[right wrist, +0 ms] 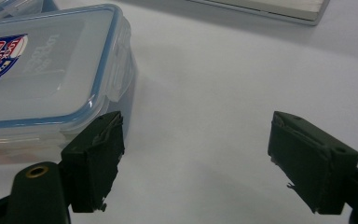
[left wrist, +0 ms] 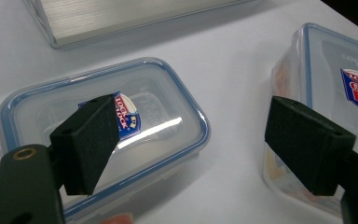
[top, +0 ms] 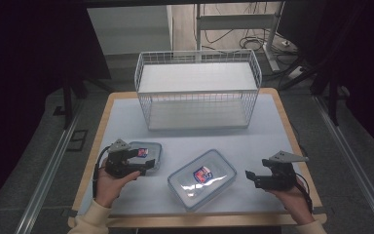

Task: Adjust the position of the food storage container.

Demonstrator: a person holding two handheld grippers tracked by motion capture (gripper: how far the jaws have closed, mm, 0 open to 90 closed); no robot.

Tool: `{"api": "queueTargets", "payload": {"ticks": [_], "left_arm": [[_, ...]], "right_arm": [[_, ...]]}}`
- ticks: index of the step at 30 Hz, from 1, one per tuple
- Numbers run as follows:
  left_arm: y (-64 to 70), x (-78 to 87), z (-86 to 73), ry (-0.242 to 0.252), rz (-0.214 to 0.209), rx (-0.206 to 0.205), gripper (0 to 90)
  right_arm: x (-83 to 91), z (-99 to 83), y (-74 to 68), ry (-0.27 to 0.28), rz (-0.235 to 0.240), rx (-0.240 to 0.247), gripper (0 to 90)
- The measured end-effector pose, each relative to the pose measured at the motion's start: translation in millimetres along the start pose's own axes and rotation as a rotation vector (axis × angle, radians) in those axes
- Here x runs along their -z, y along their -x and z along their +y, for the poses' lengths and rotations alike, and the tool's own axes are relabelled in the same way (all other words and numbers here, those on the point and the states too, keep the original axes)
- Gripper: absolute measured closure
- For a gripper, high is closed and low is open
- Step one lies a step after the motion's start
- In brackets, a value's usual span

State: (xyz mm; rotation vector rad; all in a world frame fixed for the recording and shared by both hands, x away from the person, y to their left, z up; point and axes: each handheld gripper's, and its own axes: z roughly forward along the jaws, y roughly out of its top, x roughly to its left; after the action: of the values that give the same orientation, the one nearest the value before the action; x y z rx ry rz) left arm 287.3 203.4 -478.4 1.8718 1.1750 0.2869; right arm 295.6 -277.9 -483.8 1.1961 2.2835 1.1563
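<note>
Both jaws spread wide and empty: the left gripper [top: 139, 163] hovers over the small container [left wrist: 102, 135], the right gripper [top: 252, 178] beside the large container [top: 202, 178], mid-table.

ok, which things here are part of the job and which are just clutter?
In the job:
small container, at the open left gripper
large container, beside the open right gripper

Just there:
wire basket, behind on the table
cables on the floor
</note>
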Motion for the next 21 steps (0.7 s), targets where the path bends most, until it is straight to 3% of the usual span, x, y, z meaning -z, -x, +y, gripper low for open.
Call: {"api": "queueTargets", "payload": {"ticks": [6,8,9,12,13,14,15,19,21], "left_arm": [[1.6,0.8,0.5,-0.013,-0.015,0.0,19.7],[4.5,-0.3,0.8,-0.028,-0.022,-0.017,26.0],[7.0,-0.7,1.0,-0.038,-0.025,-0.034,30.0],[16.7,-1.7,2.2,-0.077,-0.105,-0.075,54.8],[16.7,-1.7,2.2,-0.077,-0.105,-0.075,64.3],[21.4,-1.9,2.8,-0.095,-0.13,-0.086,64.3],[27.8,-1.3,3.6,-0.111,-0.167,-0.113,76.7],[43.8,1.6,4.3,-0.13,-0.226,-0.159,89.2],[54.9,3.1,4.6,-0.142,-0.262,-0.18,90.0]], "right_arm": [[-1.8,-2.1,1.4,-0.018,-0.007,-0.006,18.2],[-3.2,-2.9,1.4,-0.029,-0.014,0.0,18.2],[-3.7,-3.1,1.3,-0.033,-0.017,0.0,18.2],[-5.8,-4.3,1.1,-0.043,-0.021,0.01,18.2],[-6.8,-5.0,0.8,-0.05,-0.025,0.012,18.2],[-6.8,-5.0,0.8,-0.05,-0.025,0.012,18.2],[-8.4,-5.9,0.2,-0.058,-0.029,0.015,18.2],[-8.4,-5.6,-1.1,-0.056,-0.029,0.02,18.2],[-8.1,-5.4,-1.0,-0.054,-0.029,0.017,18.2]]}}
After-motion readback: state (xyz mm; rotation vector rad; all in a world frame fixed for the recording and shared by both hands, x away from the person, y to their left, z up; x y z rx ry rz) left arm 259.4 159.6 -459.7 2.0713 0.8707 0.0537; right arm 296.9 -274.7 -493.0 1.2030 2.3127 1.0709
